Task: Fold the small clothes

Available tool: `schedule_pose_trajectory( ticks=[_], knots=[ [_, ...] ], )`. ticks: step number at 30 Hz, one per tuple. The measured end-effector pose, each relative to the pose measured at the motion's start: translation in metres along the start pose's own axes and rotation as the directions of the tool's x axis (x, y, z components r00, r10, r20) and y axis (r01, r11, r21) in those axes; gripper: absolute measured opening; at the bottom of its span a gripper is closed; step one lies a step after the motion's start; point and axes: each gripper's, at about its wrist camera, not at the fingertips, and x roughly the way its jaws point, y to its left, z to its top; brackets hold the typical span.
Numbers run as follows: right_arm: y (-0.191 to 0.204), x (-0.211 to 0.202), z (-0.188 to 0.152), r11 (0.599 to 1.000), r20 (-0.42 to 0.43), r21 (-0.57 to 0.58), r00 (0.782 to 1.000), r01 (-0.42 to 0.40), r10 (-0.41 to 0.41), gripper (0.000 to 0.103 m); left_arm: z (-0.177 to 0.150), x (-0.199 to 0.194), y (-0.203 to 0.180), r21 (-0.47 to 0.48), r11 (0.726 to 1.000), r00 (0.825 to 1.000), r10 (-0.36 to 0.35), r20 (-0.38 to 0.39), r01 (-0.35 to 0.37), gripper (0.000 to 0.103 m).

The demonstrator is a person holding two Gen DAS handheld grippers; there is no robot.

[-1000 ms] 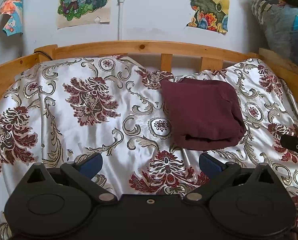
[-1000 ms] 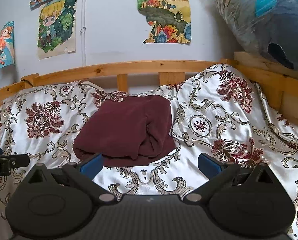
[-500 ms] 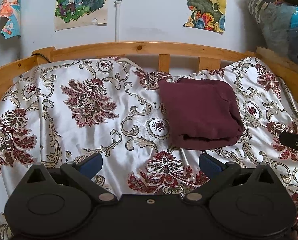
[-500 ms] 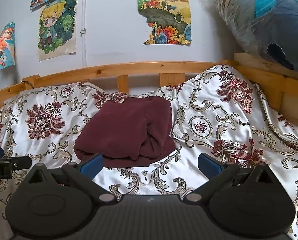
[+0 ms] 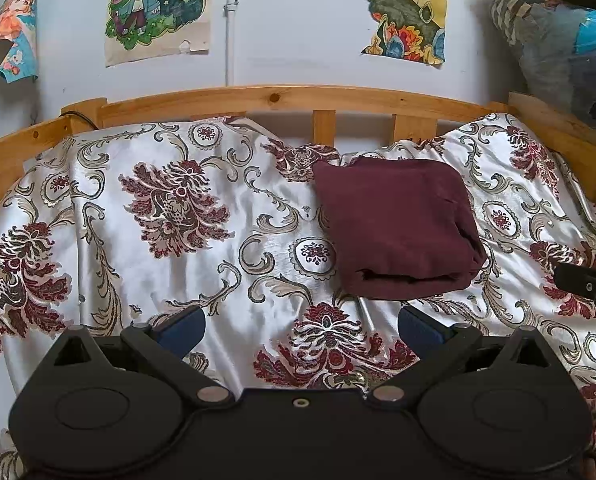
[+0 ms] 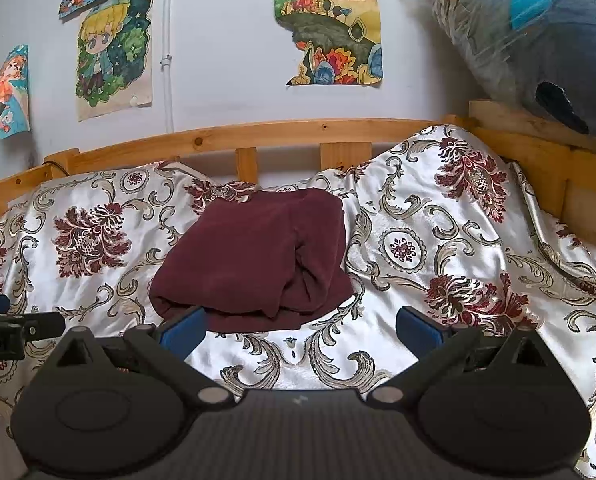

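Note:
A dark maroon garment [image 5: 398, 228] lies folded into a thick square on the floral bedspread [image 5: 178, 240], right of centre in the left wrist view. It also shows in the right wrist view [image 6: 254, 260], left of centre. My left gripper [image 5: 300, 328] is open and empty, a little short of the garment's near edge. My right gripper [image 6: 300, 330] is open and empty, its left blue pad [image 6: 184, 330] close to the garment's near edge. The tip of the right gripper shows at the right edge of the left wrist view [image 5: 590, 284].
A wooden bed rail [image 5: 290, 98] runs along the back, with side rails left and right. Posters hang on the white wall [image 6: 218, 60]. A plastic-wrapped bundle [image 6: 538, 40] sits on the rail at the right. The left gripper's tip [image 6: 2, 332] shows at the right wrist view's left edge.
Both grippers have shifted slightly; the garment sits a touch further left in the left wrist view. The garment has not moved on the bed and both grippers stay open.

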Motion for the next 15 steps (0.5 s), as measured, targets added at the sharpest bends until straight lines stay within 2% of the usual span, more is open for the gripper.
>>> schedule_pose_trajectory(
  ticks=[15],
  knots=[
    [-0.0007, -0.0003, -0.0001, 1.000, -0.002, 0.003, 1.000, 0.000, 0.000, 0.103, 0.0000, -0.0004, -0.0006, 0.000, 1.000, 1.000, 0.001, 0.000, -0.001, 0.102]
  ],
)
